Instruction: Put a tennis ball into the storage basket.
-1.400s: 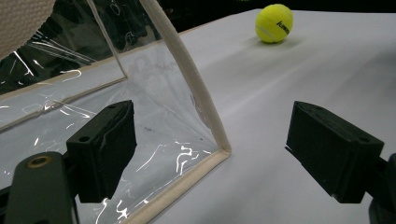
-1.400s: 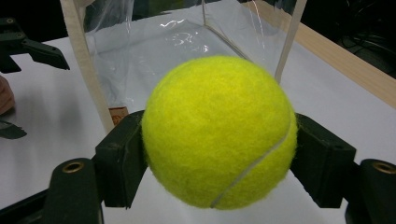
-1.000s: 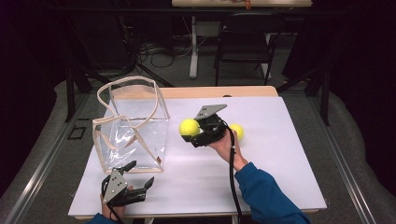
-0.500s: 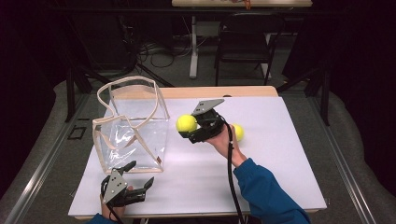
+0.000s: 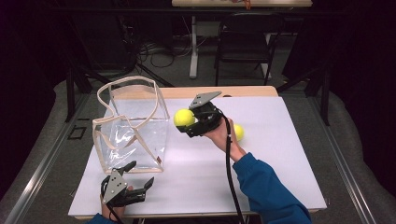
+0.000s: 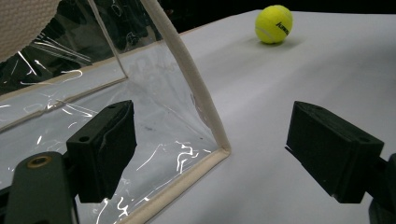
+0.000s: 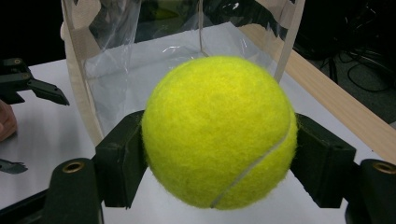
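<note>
I count two tennis balls (image 5: 184, 117) (image 5: 238, 132), one clear bag (image 5: 130, 126), and my two grippers (image 5: 140, 184) (image 5: 186, 125) at one desk (image 5: 280, 154).

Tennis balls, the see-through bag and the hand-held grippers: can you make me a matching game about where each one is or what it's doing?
Things:
1. Right hand-held gripper
2. Left hand-held gripper
3. Second tennis ball
4. Clear bag

States:
A. lies on the white table, beside the person's right hand
B. stands upright at the table's left, top open
C. jaws wide apart, nothing between them, by the bag's near corner
D. shut on a tennis ball, held above the table

Pairs: 1-D, 2-C, 3-A, 4-B
</note>
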